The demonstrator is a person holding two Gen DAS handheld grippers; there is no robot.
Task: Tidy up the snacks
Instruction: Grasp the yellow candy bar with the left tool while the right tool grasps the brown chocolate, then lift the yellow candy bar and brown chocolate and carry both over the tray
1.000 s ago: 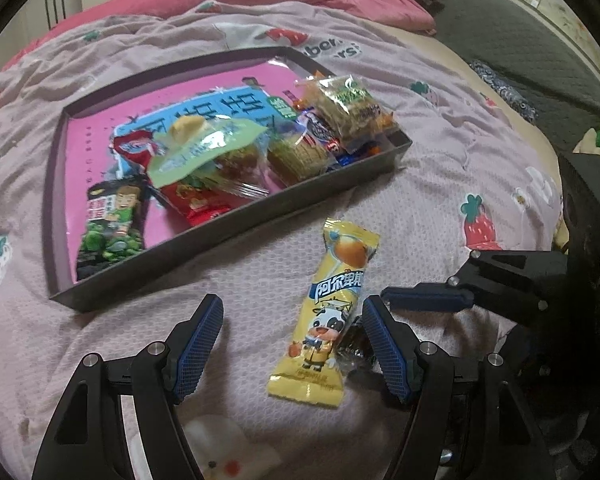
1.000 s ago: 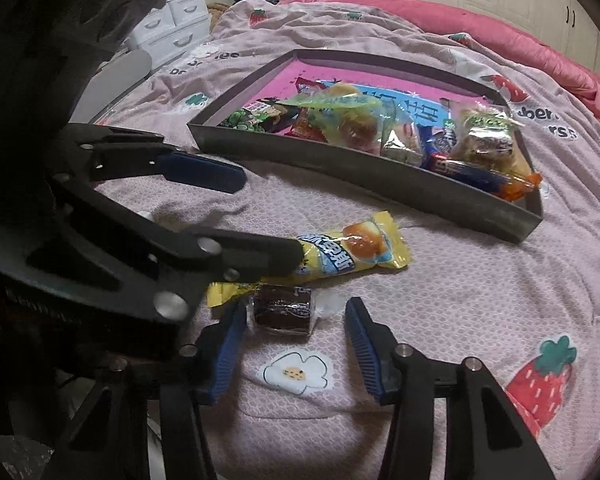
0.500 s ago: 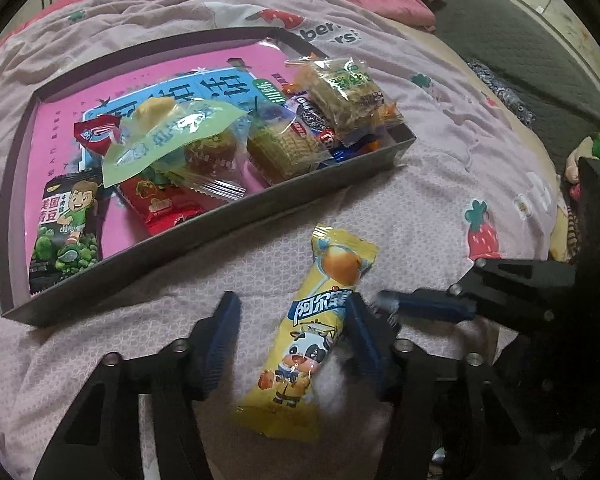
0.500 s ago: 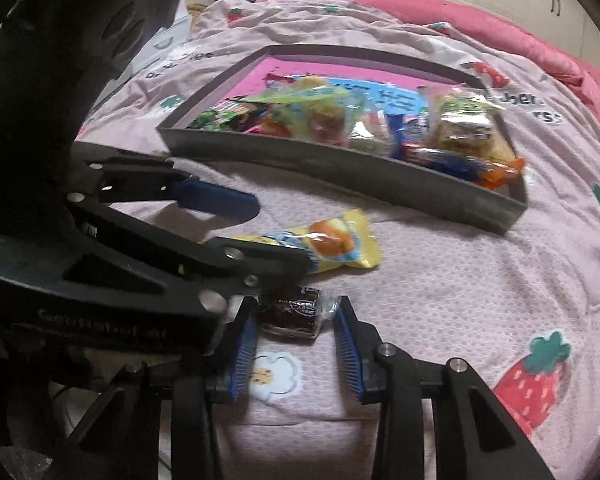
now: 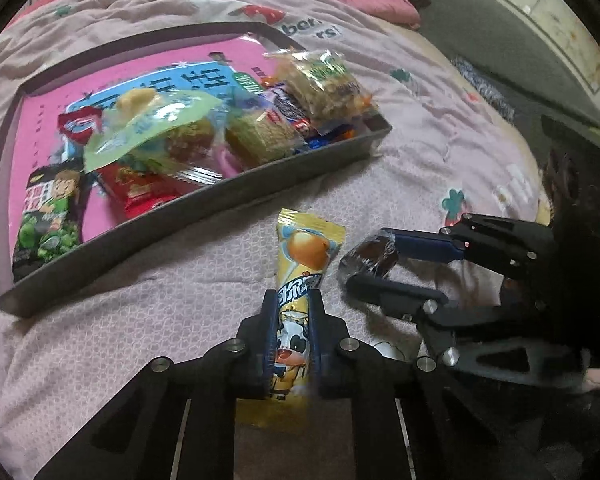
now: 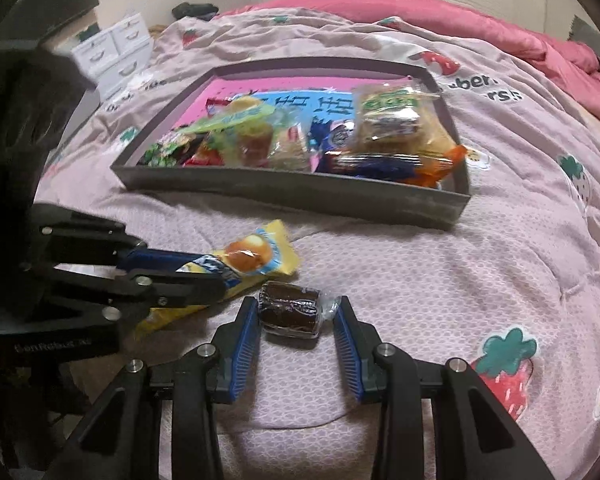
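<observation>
Yellow snack packet is pinched in my left claw; my right claw grips the brown cake. Both sit just before the tray; next I lift them in.

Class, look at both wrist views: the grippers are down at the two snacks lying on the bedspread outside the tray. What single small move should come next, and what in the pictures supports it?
Probably lift the left gripper straight up. Its jaws have just closed onto the yellow snack packet, which still lies on the bedspread, short of the tray. The right gripper pinches the brown wrapped cake, so it may rise alongside.
</observation>
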